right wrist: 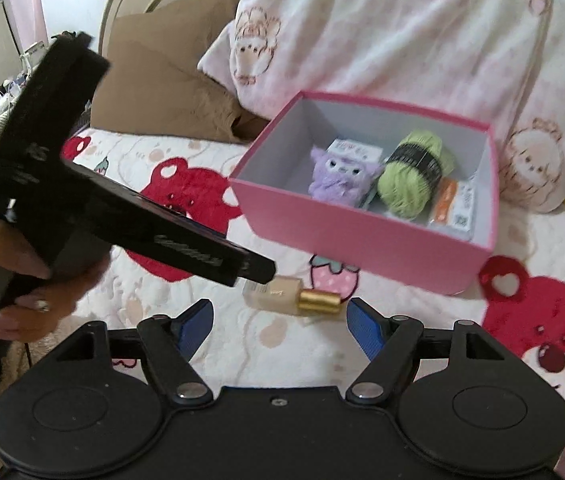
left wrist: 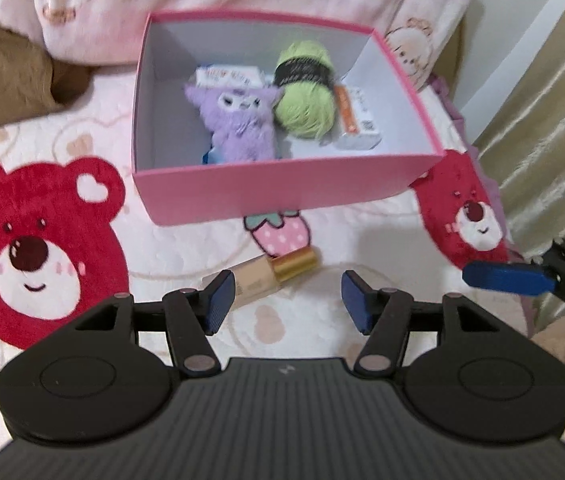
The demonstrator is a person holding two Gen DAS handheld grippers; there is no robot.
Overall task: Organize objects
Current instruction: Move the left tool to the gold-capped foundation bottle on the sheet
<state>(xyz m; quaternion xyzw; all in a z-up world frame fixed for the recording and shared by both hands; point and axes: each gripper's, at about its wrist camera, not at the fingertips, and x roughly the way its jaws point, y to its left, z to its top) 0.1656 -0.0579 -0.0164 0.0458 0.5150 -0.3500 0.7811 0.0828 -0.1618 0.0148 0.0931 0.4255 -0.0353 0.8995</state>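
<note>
Two grippers hang over the bear-print blanket (left wrist: 82, 128), the left gripper (left wrist: 286, 300) and the right gripper (right wrist: 280, 330), both with jaws apart and empty. Between them and the pink box's (left wrist: 282, 192) near wall lies a gold-capped foundation bottle (right wrist: 294, 296). Inside the box sit a purple plush (left wrist: 238, 124), green yarn (left wrist: 302, 92) and small cartons (left wrist: 356, 120).

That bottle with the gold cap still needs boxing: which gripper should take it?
Probably the right gripper: the bottle lies centred just ahead of its open jaws. The left gripper is open too, but the bottle sits off beside its left finger.
</note>
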